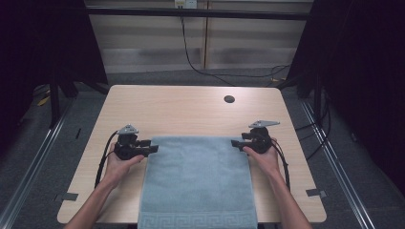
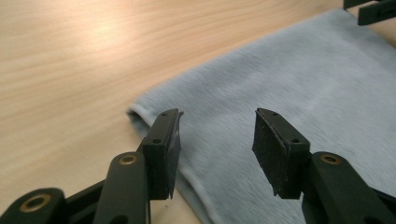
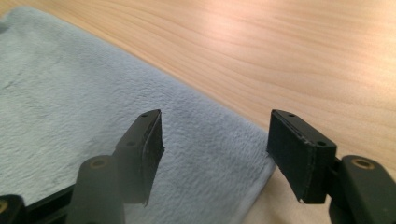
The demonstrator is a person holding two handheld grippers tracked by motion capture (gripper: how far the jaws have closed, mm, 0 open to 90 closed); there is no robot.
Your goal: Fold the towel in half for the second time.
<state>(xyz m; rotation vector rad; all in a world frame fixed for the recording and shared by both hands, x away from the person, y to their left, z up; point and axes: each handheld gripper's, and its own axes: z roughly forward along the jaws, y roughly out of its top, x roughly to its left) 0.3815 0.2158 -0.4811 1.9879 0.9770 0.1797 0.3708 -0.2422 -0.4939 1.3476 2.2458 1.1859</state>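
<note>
A pale blue towel (image 1: 198, 179) is lying flat on the wooden table (image 1: 181, 109), its near end draping over the table's edge. The left gripper (image 1: 152, 148) and right gripper (image 1: 235, 142) are hovering at its two far corners with jaws spread wide, empty — likely poised to pinch both corners for a fold. Between the jaws, the terry is looking soft and napped, with a rolled hem.

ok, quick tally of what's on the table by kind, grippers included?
towel, blue-grey, flat on the table: 1
hand-held gripper: 2, left hand-held gripper and right hand-held gripper, each at a far corner of the towel with jaws open
Total: 3
</note>
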